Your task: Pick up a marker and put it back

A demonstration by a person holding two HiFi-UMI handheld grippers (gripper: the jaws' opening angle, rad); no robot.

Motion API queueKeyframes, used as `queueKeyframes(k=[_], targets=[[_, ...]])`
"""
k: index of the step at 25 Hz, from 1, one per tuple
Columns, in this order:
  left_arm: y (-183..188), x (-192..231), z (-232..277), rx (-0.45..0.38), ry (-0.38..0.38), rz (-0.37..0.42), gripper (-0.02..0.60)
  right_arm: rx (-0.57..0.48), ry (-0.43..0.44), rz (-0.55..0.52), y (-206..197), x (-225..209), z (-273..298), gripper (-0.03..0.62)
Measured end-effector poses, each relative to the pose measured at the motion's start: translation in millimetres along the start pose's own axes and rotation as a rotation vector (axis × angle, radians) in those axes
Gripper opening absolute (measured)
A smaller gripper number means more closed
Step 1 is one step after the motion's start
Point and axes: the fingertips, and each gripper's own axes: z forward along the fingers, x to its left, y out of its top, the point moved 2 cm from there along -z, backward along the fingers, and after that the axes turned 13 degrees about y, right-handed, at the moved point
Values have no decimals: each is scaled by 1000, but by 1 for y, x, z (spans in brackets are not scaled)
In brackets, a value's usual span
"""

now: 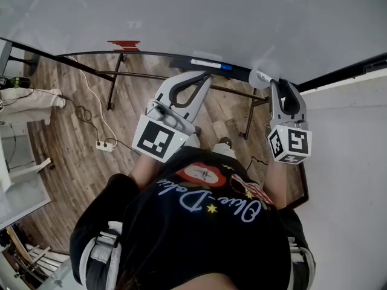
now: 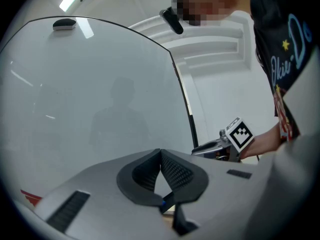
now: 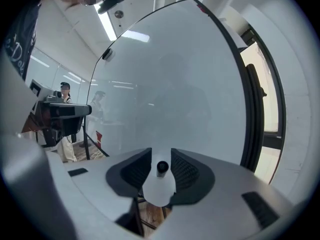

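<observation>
A white marker with a black end (image 3: 162, 169) stands between the pads of my right gripper (image 3: 161, 160), with a small gap on each side; the jaws are open. In the head view that marker (image 1: 260, 78) shows at the lower edge of the whiteboard (image 1: 181, 17), just left of the right gripper (image 1: 282, 84). My left gripper (image 2: 161, 156) has its pads touching, with nothing between them. It points at the board's ledge (image 1: 181, 61) from just below, at the left gripper (image 1: 202, 77). A second marker with a blue end (image 1: 211, 64) lies on the ledge.
A red block (image 1: 124, 43) sticks to the board's lower left. Black stand legs (image 1: 112, 83) and a white power strip (image 1: 104, 144) are on the wooden floor below. A white wall (image 1: 351, 162) closes the right side. A person (image 3: 65, 88) stands far behind.
</observation>
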Motion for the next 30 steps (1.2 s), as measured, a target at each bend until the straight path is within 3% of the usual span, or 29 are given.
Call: queueKeyframes(k=[4,8,10,20,30], targets=[[0,-2,1,-4,-10,0,5,-93,-39,-22,23,1,-12,96],[2,-3,2,-10,-14,-7,5,-175,-27,-36,42,8,-20,11],[2,-4,2,-11,-16,-8,3,-194,-10,-31,48,13,-22,3],[0,-4,5,0,-18,-9,5,-190,94,-23,58,35,-16,0],[-3,-2,5,7,-17,-8,5,-180,90,-42,60,36,-16,0]])
